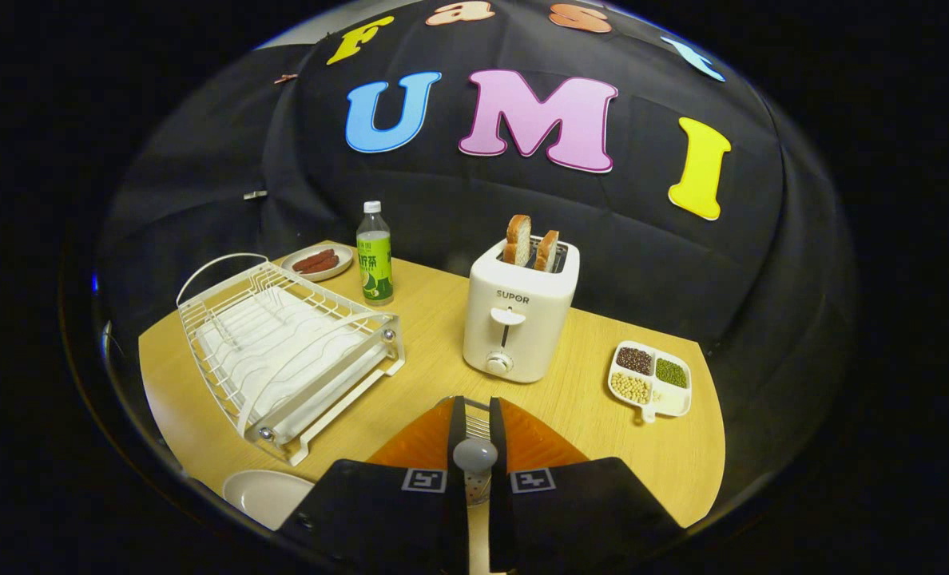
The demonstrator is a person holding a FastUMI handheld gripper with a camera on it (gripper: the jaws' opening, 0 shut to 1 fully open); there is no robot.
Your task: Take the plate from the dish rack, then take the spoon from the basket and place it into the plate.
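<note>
The tongs [475, 435] are closed on the spoon [474, 455], its bowl showing between the fingers and its handle running back along them. The plate [263, 495] lies on the table [426, 319], close by at the tongs' lower left, below the dish rack [283, 343].

Gripper [474, 435] — square coded markers on black blocks.
</note>
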